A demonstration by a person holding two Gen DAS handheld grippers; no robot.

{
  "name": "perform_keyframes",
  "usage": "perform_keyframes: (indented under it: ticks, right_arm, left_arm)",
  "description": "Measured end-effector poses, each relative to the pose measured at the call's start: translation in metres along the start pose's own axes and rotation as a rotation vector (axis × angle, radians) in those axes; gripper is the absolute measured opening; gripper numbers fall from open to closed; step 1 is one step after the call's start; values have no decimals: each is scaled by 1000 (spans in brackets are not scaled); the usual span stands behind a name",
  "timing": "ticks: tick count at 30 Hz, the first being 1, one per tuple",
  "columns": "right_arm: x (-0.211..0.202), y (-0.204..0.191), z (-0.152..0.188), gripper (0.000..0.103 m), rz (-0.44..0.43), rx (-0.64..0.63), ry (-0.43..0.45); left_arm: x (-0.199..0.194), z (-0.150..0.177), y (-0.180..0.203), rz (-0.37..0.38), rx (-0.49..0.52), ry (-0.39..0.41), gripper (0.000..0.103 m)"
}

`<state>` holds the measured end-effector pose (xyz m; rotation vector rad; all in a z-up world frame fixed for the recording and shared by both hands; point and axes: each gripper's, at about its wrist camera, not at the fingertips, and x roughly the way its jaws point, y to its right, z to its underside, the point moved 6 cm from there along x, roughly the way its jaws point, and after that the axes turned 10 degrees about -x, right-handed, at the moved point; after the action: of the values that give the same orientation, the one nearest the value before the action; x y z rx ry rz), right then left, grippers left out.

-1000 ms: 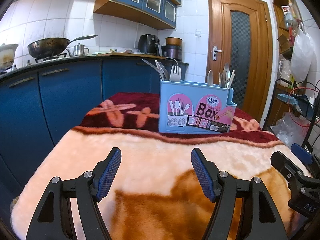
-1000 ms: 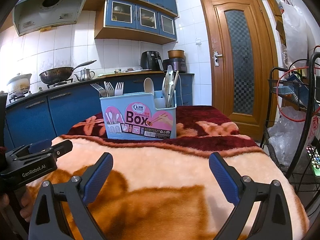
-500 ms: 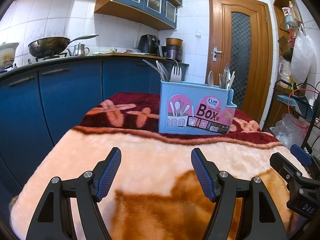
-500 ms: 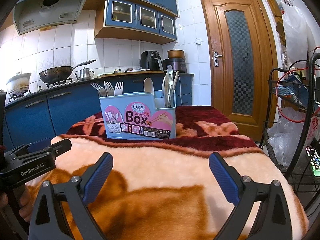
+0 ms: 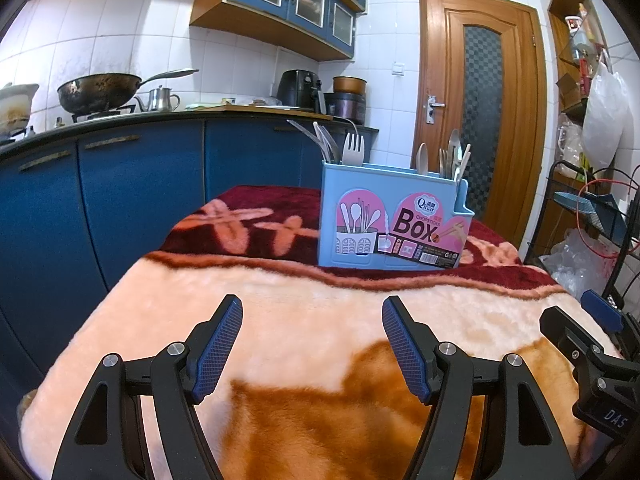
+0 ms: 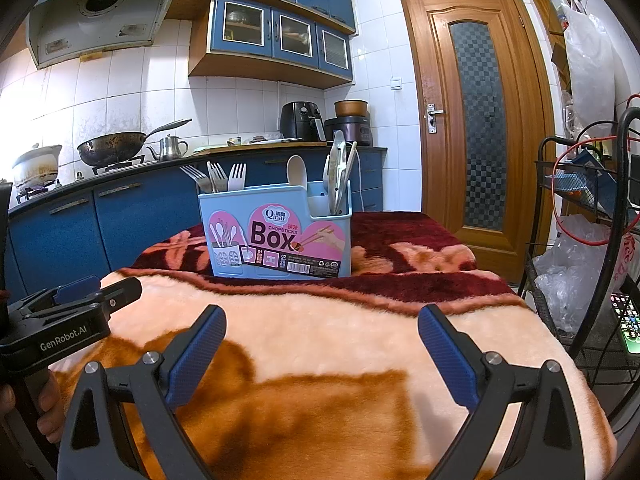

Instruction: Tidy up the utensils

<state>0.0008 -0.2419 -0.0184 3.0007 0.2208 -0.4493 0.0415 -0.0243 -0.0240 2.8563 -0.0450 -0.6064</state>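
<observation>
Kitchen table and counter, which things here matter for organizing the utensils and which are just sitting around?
Job:
blue utensil box
forks
spoons
left gripper, open
right gripper, open

Bystanders:
wok
kettle
air fryer
blanket

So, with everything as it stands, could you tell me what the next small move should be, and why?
Probably pull both hands back and stop. The forks and spoons already stand in the blue utensil box, the blanket shows nothing loose, and the left gripper and right gripper are both open with nothing between their pads.
</observation>
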Motion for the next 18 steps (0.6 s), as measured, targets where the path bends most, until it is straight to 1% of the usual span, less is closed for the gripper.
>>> perform_keyframes:
  ticks: [18]
  right_arm:
    - [0,4,1,99,4,-2,0]
  left_arm:
    - [0,0,-1,-3,-7,-8,74]
